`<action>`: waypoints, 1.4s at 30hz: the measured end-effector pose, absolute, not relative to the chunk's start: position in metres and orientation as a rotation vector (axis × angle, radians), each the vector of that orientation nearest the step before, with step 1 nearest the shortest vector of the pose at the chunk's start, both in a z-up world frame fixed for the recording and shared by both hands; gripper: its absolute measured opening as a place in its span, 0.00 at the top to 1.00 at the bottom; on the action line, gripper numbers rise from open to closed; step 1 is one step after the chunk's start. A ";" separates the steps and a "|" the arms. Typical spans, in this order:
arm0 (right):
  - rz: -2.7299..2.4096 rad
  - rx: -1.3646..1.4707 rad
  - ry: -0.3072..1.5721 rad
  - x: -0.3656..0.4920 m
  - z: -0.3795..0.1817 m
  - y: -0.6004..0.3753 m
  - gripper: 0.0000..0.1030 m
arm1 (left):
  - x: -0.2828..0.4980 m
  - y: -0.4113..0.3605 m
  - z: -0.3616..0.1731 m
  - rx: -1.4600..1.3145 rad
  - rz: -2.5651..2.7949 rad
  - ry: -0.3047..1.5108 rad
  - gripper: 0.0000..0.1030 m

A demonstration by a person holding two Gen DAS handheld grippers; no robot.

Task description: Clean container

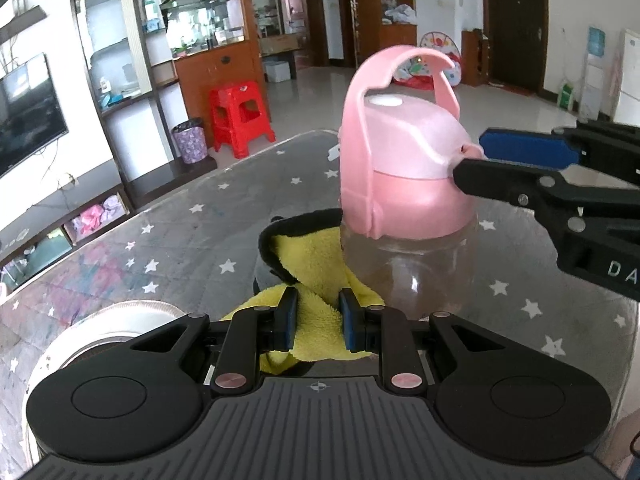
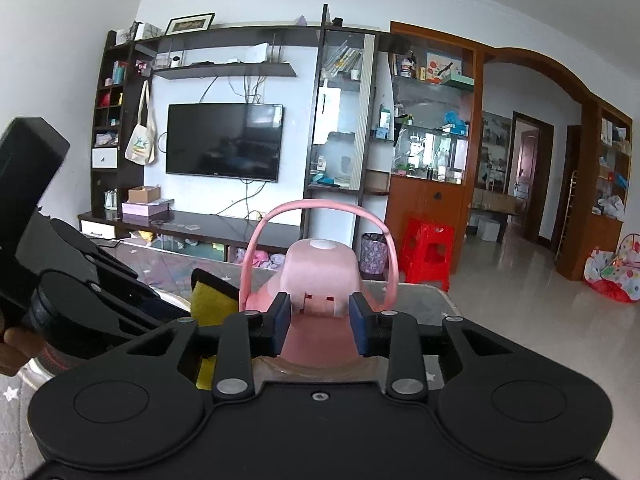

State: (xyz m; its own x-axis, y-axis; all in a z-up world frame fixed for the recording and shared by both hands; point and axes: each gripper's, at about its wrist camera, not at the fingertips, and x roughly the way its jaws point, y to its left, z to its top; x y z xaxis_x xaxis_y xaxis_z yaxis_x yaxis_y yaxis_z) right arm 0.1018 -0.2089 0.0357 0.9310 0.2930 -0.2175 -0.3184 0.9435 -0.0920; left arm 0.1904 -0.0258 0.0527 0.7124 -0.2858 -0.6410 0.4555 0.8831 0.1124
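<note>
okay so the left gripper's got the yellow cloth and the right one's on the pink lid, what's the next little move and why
Probably slide the yellow cloth up the clear bottle wall. The left gripper pinches it against the bottle's base, while the right gripper appears to steady the pink lid.

Bottle (image 1: pixel 404 256) stands upright on the table (image 1: pixel 192 240), cloth (image 1: pixel 316 280) pressed against its left side, between bottle and left gripper (image 1: pixel 318 322). Right gripper (image 2: pixel 320 322) reaches in from the right, fingers either side of the lid (image 1: pixel 404 136). A bowl (image 1: pixel 100 332) sits at the table's near-left edge, left of the cloth
</note>
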 end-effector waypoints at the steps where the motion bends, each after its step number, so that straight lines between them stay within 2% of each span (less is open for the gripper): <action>1: 0.316 -0.132 0.204 0.101 0.034 -0.208 0.67 | 0.191 -0.027 0.052 0.274 -0.425 0.662 0.78; 16: 0.309 -0.181 0.201 0.100 0.043 -0.210 0.69 | 0.184 -0.043 0.041 0.278 -0.518 0.677 0.78; 20: 0.292 -0.201 0.199 0.102 0.044 -0.212 0.76 | 0.182 -0.050 0.031 0.269 -0.550 0.698 0.78; 32: 0.285 -0.219 0.199 0.098 0.044 -0.209 0.76 | 0.183 -0.058 0.003 0.254 -0.566 0.766 0.78; 42: 0.292 -0.219 0.206 0.109 0.052 -0.203 0.76 | 0.183 -0.045 0.041 0.227 -0.540 0.676 0.78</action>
